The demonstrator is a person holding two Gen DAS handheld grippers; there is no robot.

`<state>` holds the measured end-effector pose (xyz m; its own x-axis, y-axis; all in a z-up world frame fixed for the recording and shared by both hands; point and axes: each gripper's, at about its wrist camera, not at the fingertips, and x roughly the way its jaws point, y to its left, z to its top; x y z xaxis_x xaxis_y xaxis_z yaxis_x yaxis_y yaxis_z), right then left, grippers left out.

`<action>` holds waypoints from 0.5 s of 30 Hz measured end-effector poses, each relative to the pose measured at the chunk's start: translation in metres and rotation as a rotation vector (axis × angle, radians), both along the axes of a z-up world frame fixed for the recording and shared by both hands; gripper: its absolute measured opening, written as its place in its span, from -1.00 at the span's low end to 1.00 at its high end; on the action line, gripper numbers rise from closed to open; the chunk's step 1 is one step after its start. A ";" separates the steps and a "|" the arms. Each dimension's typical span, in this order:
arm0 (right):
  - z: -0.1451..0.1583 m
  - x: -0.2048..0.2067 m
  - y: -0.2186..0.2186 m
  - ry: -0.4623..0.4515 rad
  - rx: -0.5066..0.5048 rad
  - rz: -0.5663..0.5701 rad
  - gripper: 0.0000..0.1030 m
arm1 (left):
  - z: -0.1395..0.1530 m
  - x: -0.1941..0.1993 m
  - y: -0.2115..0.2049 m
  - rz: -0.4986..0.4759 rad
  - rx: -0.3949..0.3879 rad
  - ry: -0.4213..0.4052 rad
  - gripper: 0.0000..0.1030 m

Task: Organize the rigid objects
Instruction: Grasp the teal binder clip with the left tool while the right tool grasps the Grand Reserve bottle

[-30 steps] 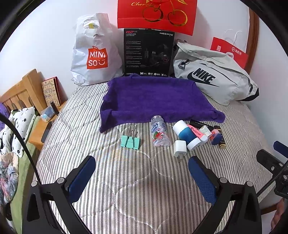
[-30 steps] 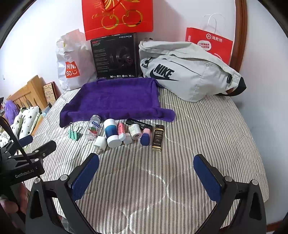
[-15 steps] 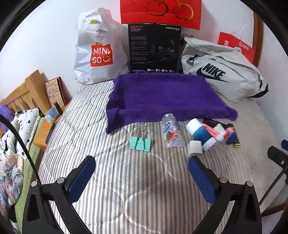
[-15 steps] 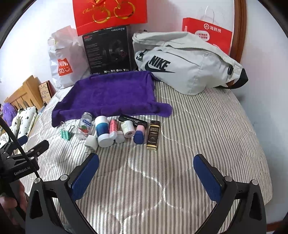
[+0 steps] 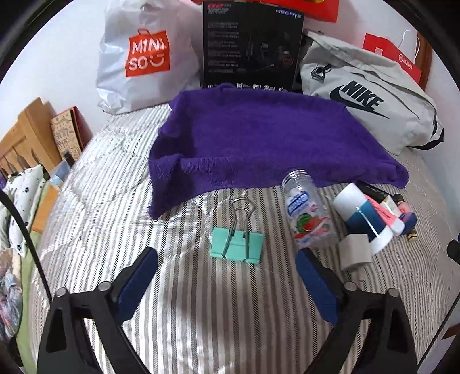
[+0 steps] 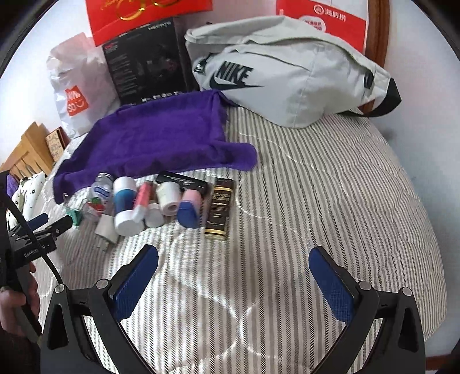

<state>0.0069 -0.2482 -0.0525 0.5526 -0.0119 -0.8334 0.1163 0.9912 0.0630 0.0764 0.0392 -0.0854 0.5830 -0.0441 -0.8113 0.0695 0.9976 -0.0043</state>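
A bedroom in a home. A bed point(image 5: 201, 316) with a grey-and-white striped quilt fills both views, with a wooden headboard point(image 5: 26, 138) and a floral pillow point(image 5: 20, 195) at its left end. Along the white wall point(image 6: 425, 72) behind the bed lean everyday belongings: a white shopping bag point(image 5: 138, 57), a black product box point(image 5: 250, 46), a grey sports bag point(image 6: 293, 72) and red paper bags point(image 6: 339, 20).
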 end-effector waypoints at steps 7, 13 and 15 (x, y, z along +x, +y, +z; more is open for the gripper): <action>-0.016 0.012 -0.011 0.034 0.004 -0.022 1.00 | -0.015 0.014 -0.004 -0.046 0.017 0.016 0.47; -0.025 0.021 -0.014 0.047 0.018 -0.029 1.00 | -0.018 0.017 -0.005 -0.083 0.011 0.018 -0.24; -0.027 0.025 -0.015 0.043 0.030 -0.029 0.99 | -0.018 0.015 -0.006 -0.092 0.017 0.015 -0.24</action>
